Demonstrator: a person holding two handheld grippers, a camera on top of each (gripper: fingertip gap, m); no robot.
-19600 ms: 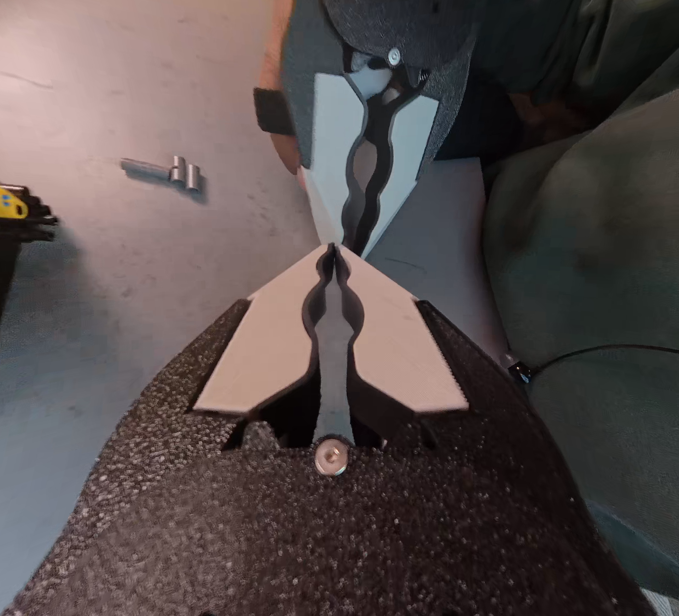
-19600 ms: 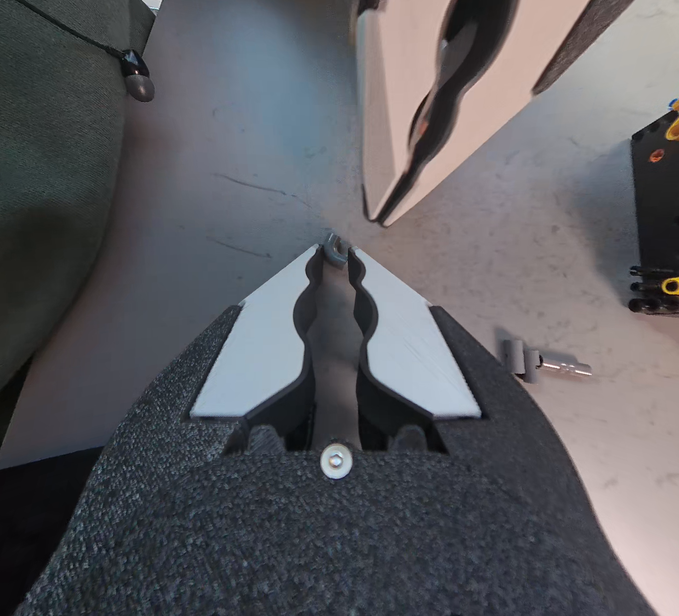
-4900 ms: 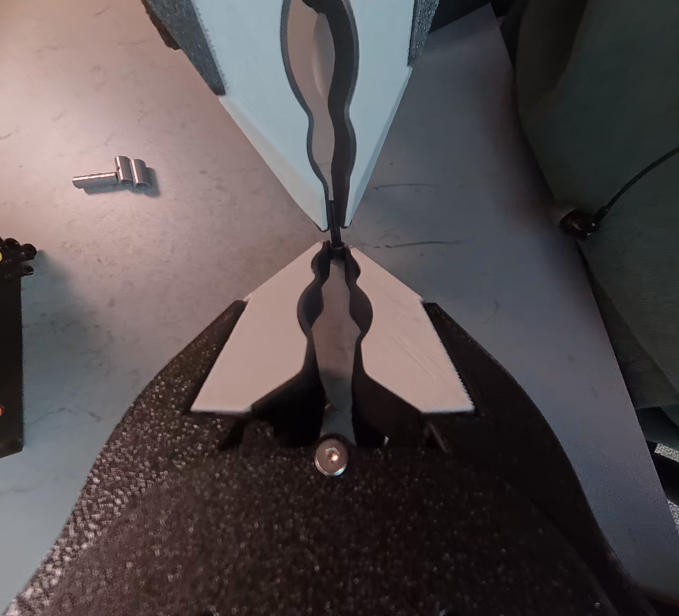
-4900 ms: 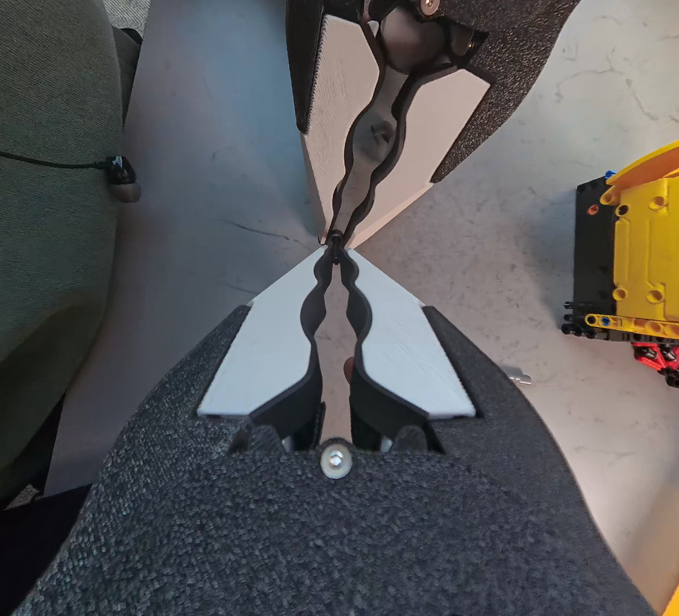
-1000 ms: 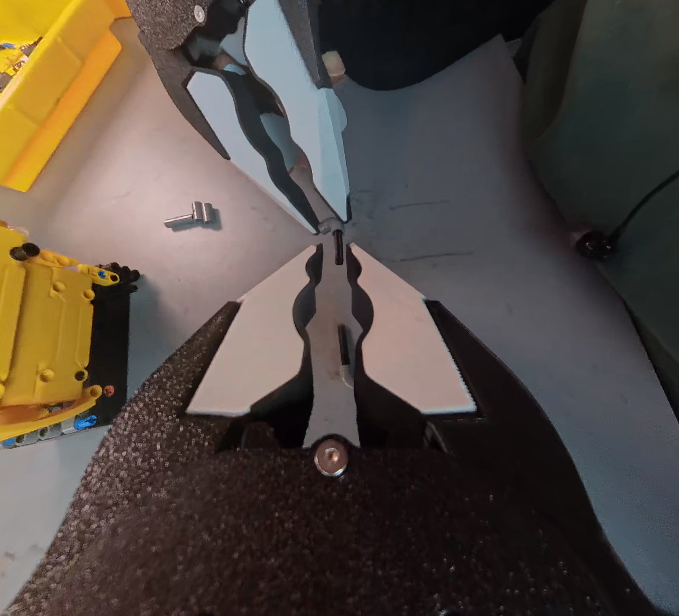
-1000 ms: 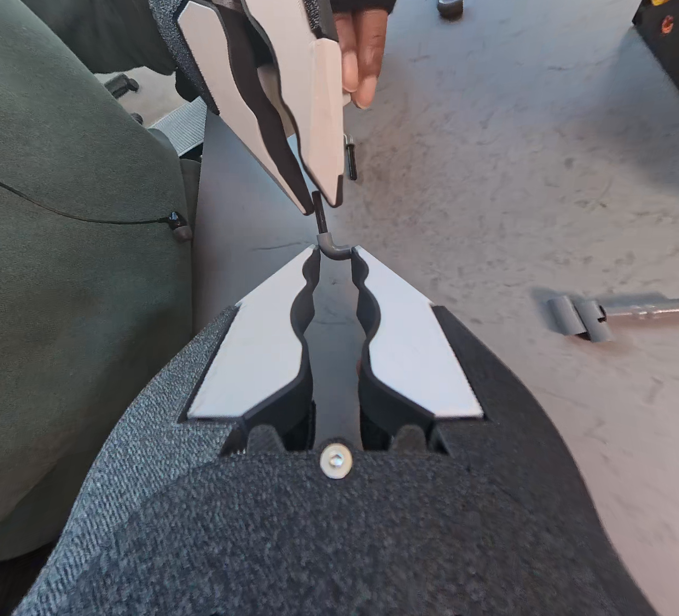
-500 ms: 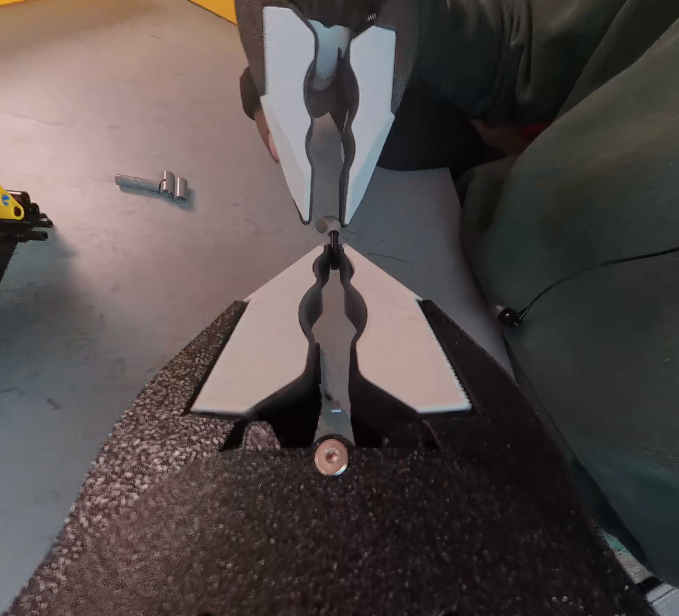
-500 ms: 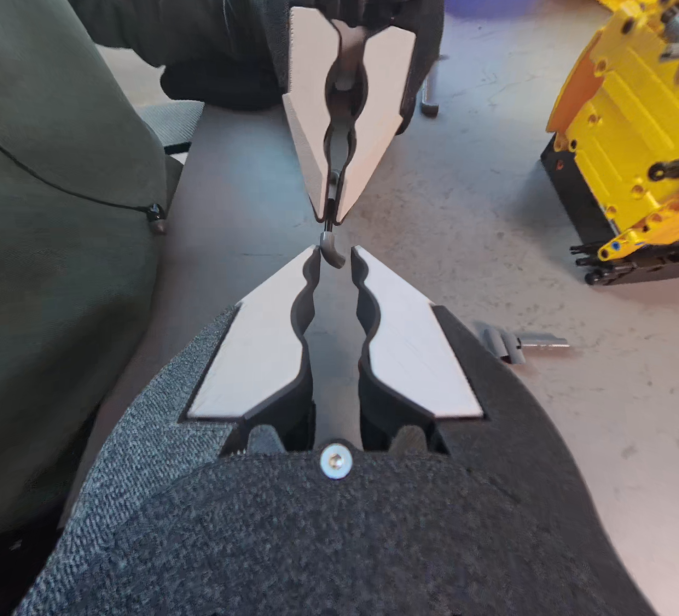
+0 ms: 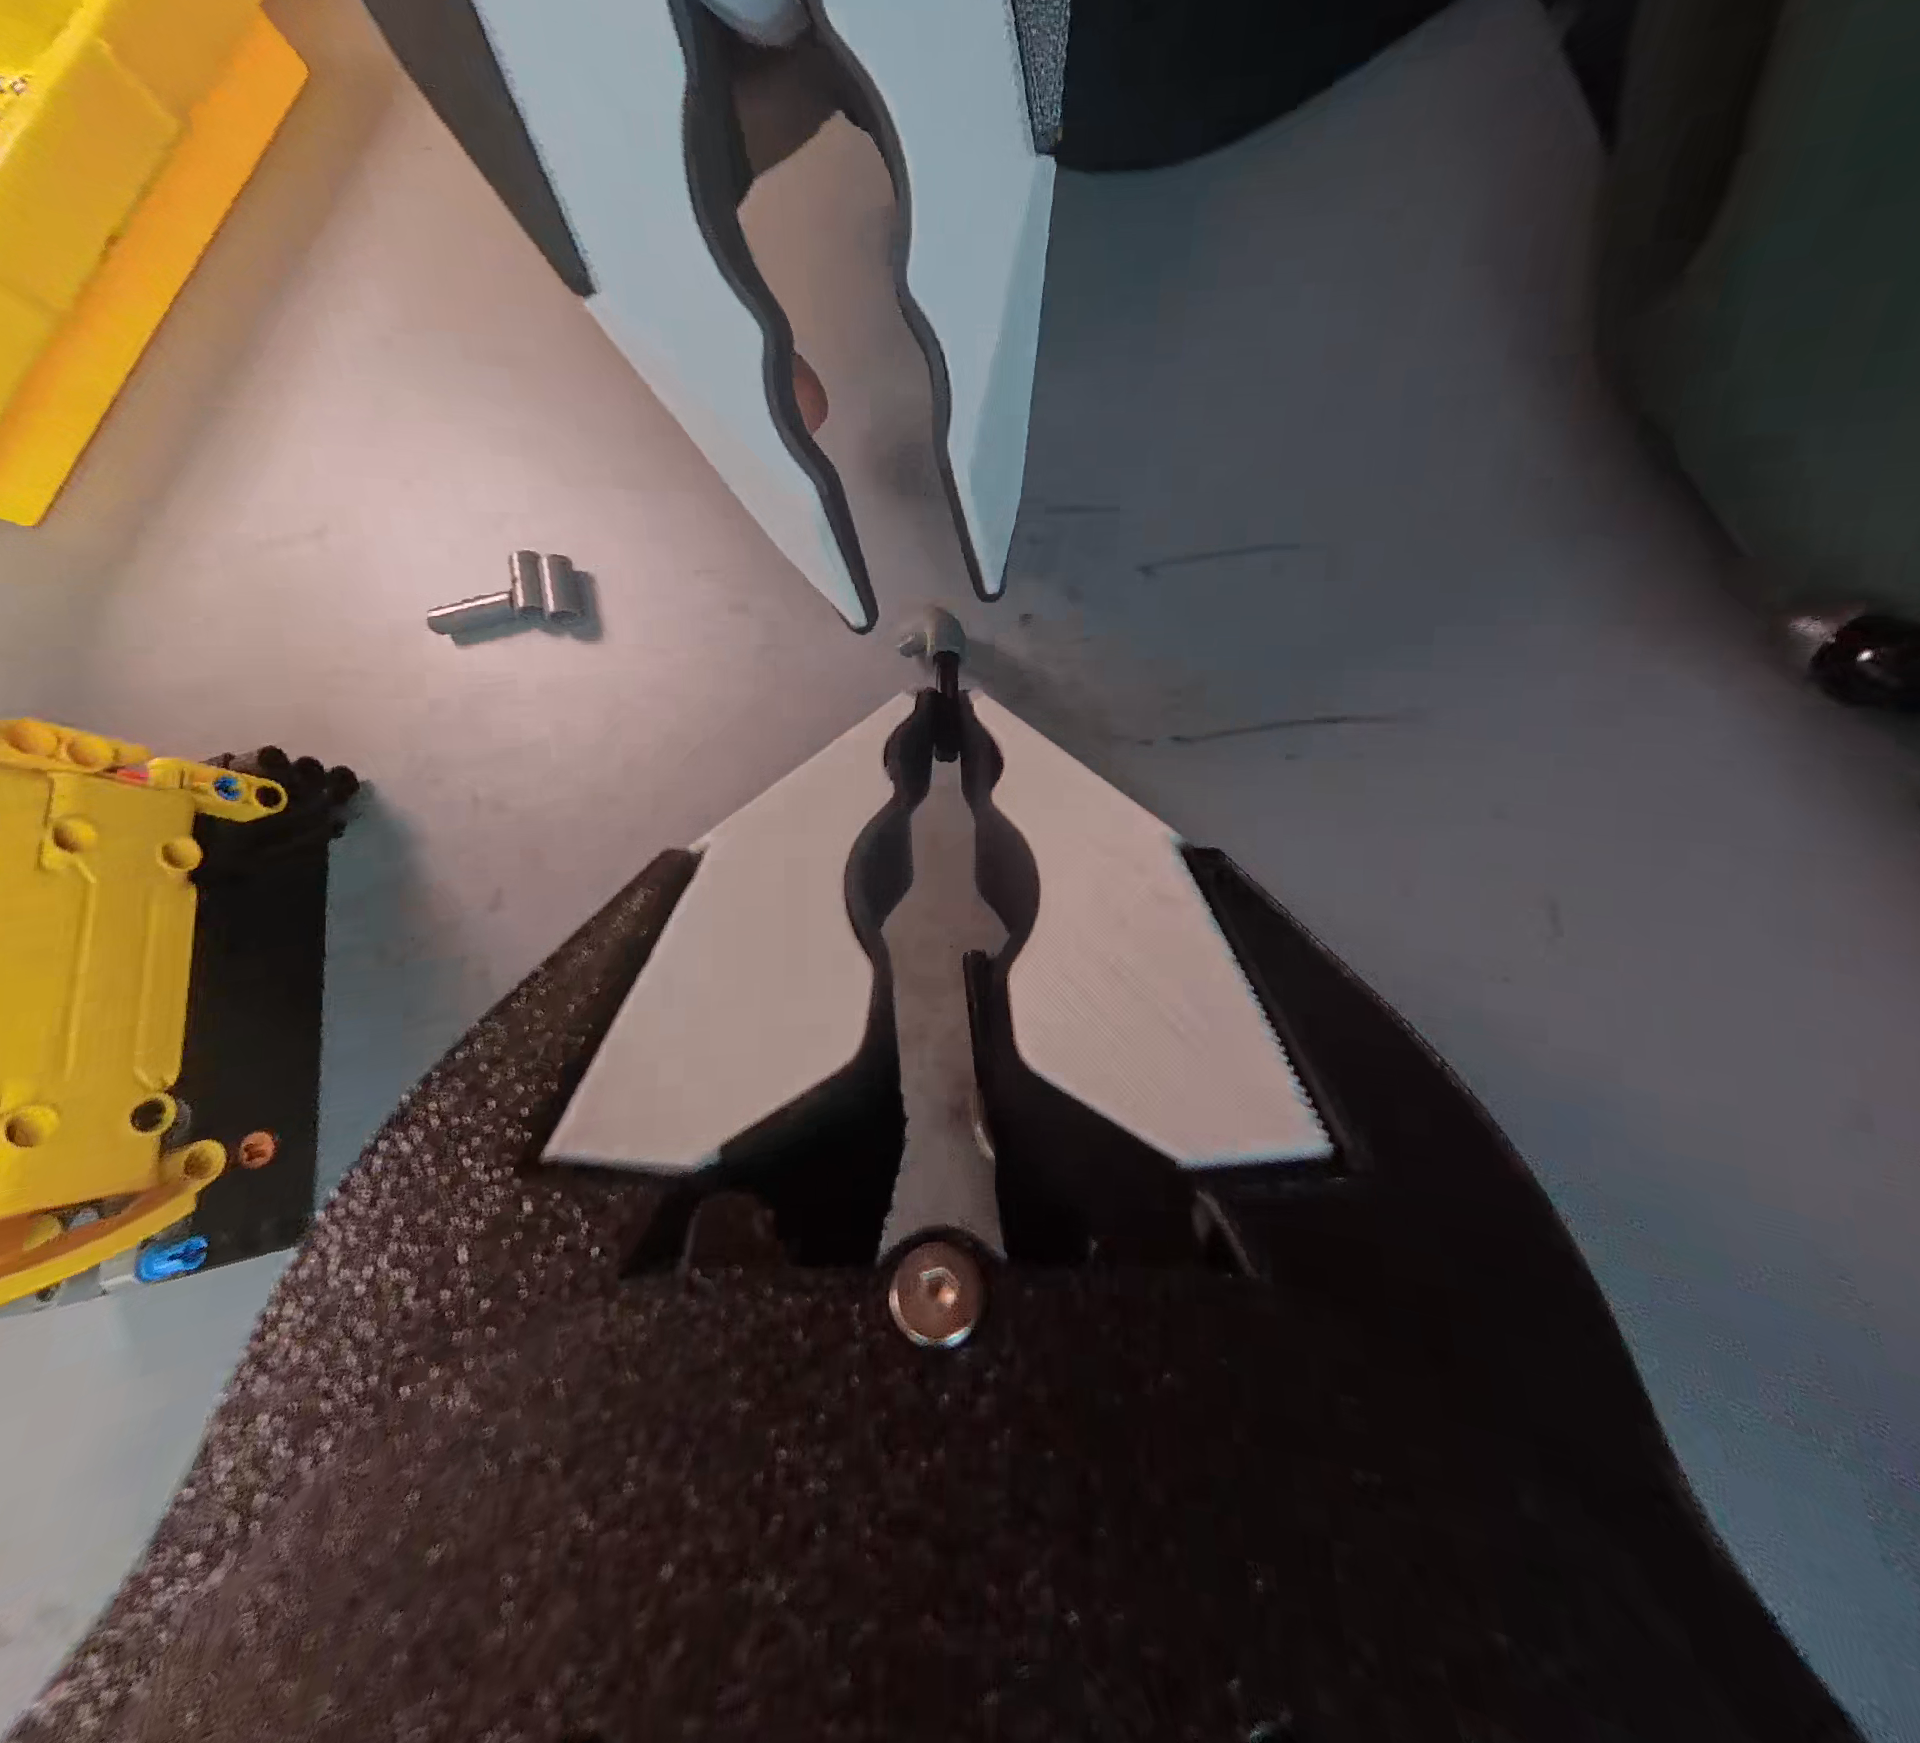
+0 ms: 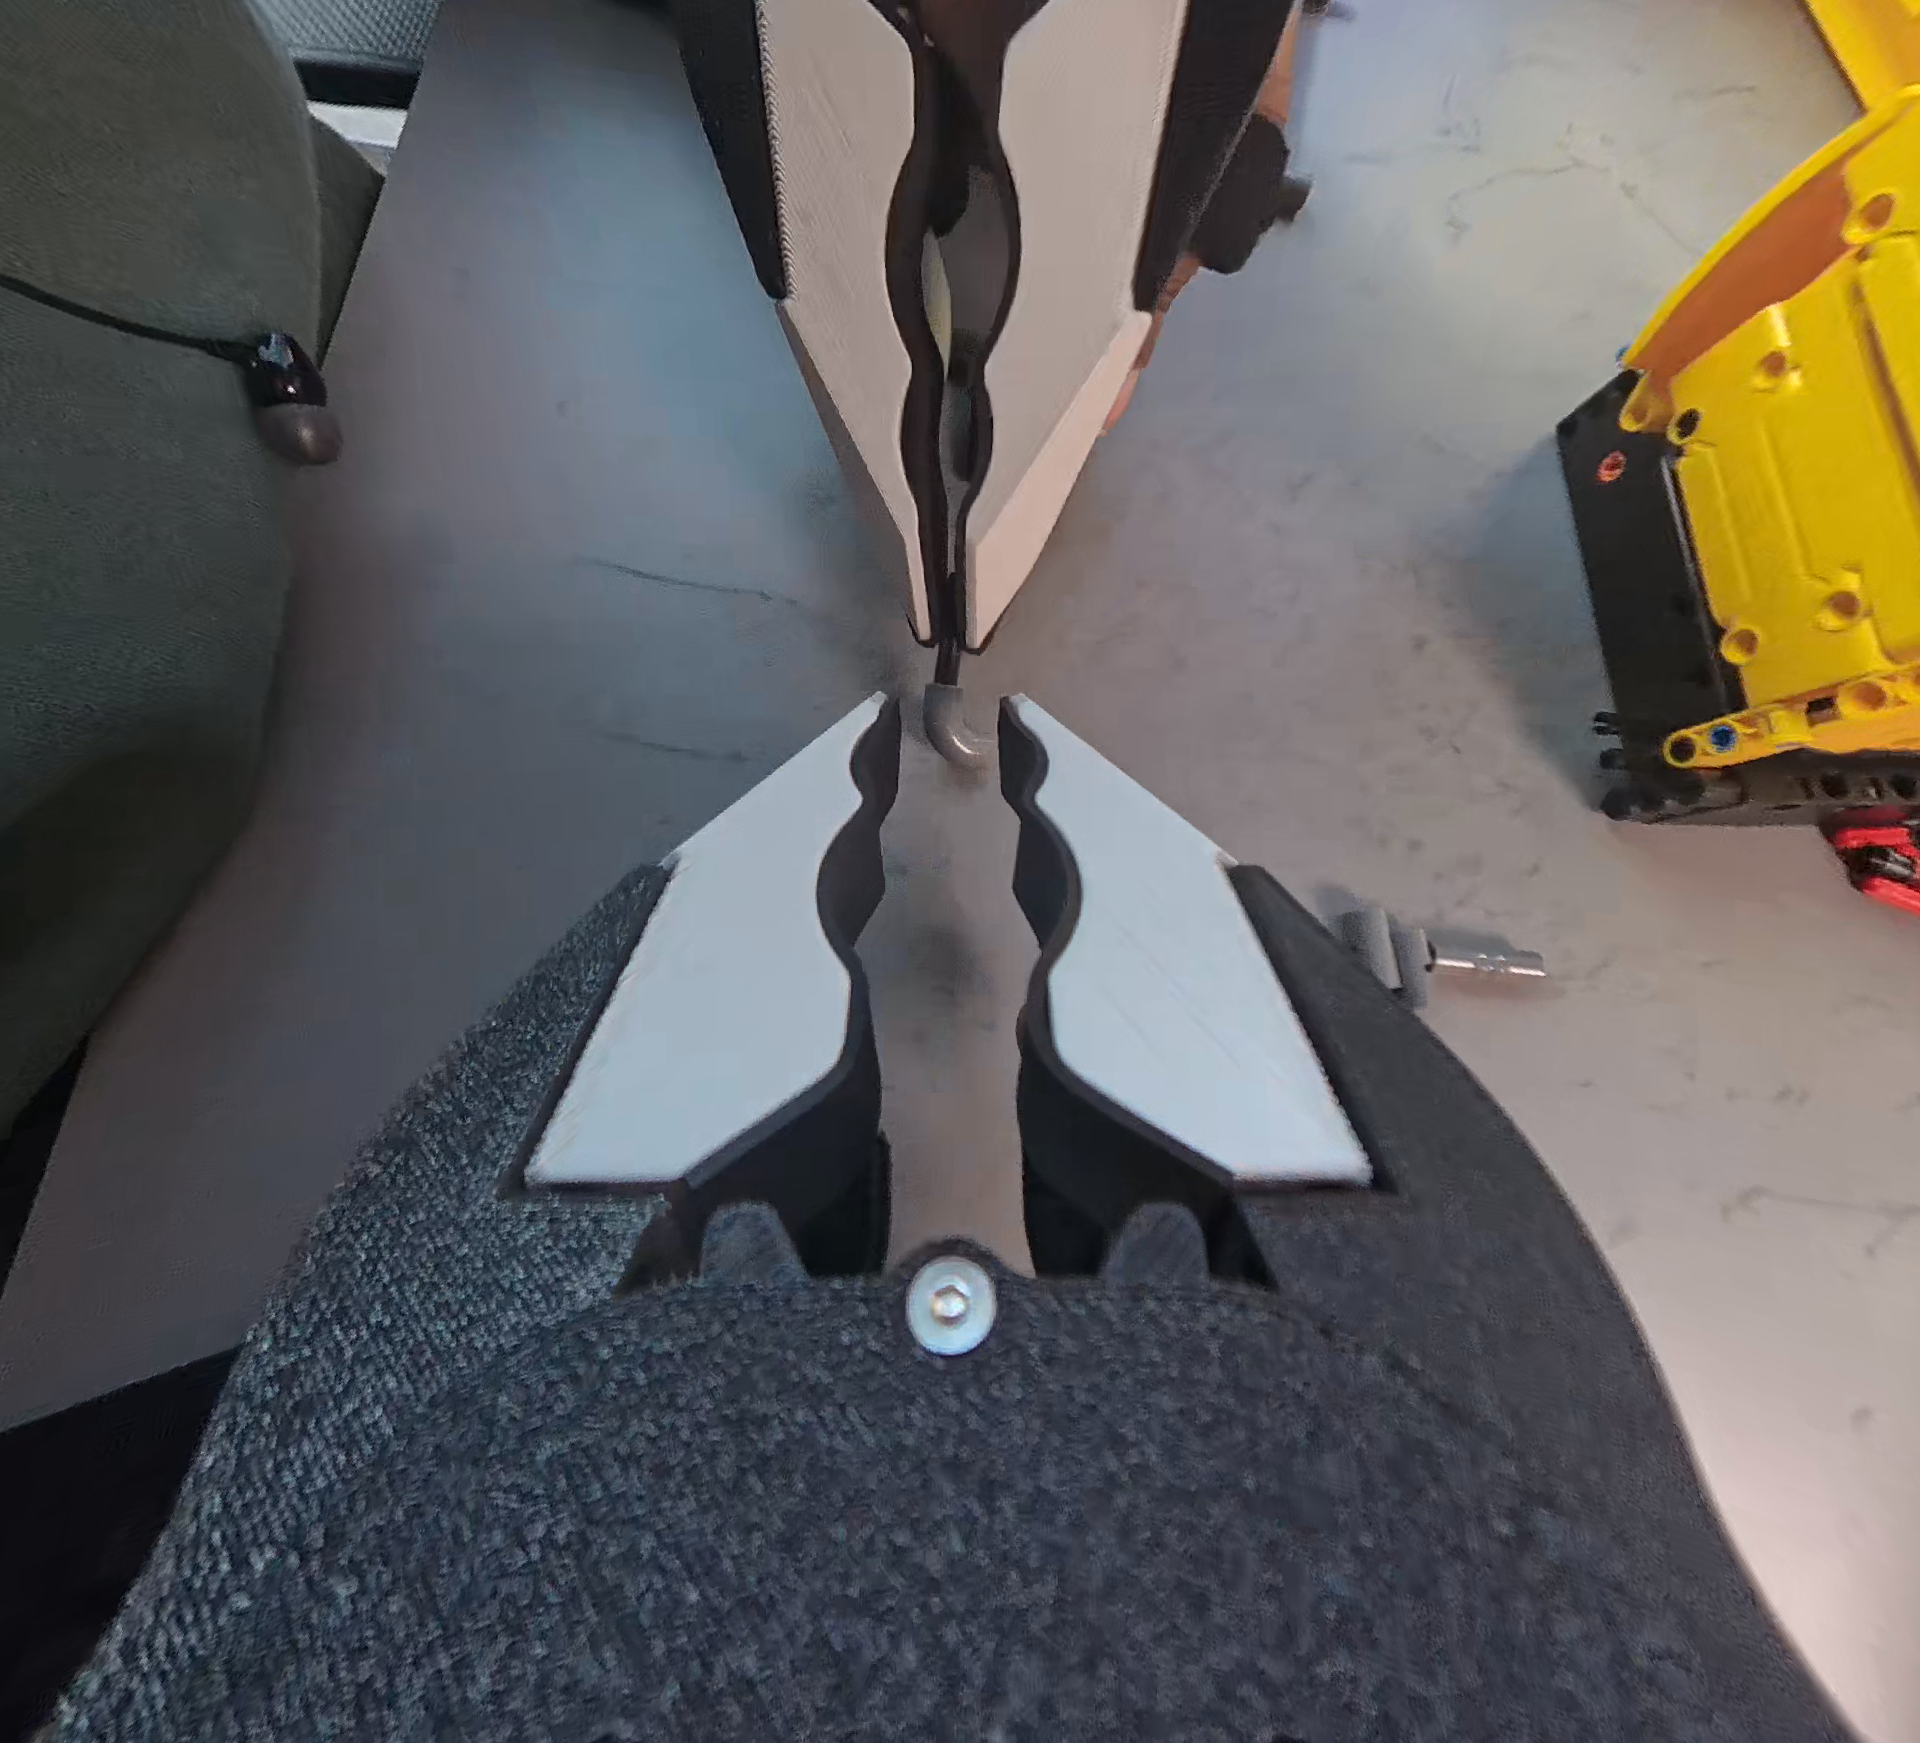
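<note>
since half a second ago the right gripper (image 10: 943, 698) has let go: its jaws now stand parted on either side of the small grey elbow piece (image 10: 954, 725), which it had been pinching, and no longer touch it. both grippers also sit lower and closer over the grey tabletop (image 10: 623, 488), so the person's green sleeve has dropped out of the left wrist view.

the left gripper (image 9: 943, 698) is closed on a thin black pin (image 9: 943, 714), tips pressed together around it. the elbow piece sits on the far end of that pin, so it hangs there on the pin alone, just above the tabletop and between the two sets of tips. that seems to be why the grippers meet nose to nose: one steadies the pin, the other brought the elbow onto it.

off to the side lies a grey connector with a metal axle (image 10: 1434, 961), well apart from the grippers. a yellow and black brick-built model (image 10: 1766, 571) stands farther out on the same side, and a yellow bin (image 9: 94, 166) shows beyond it in the left wrist view. a dark green garment (image 10: 125, 343) with a black cord and toggle (image 10: 296, 420) borders the tabletop edge.
</note>
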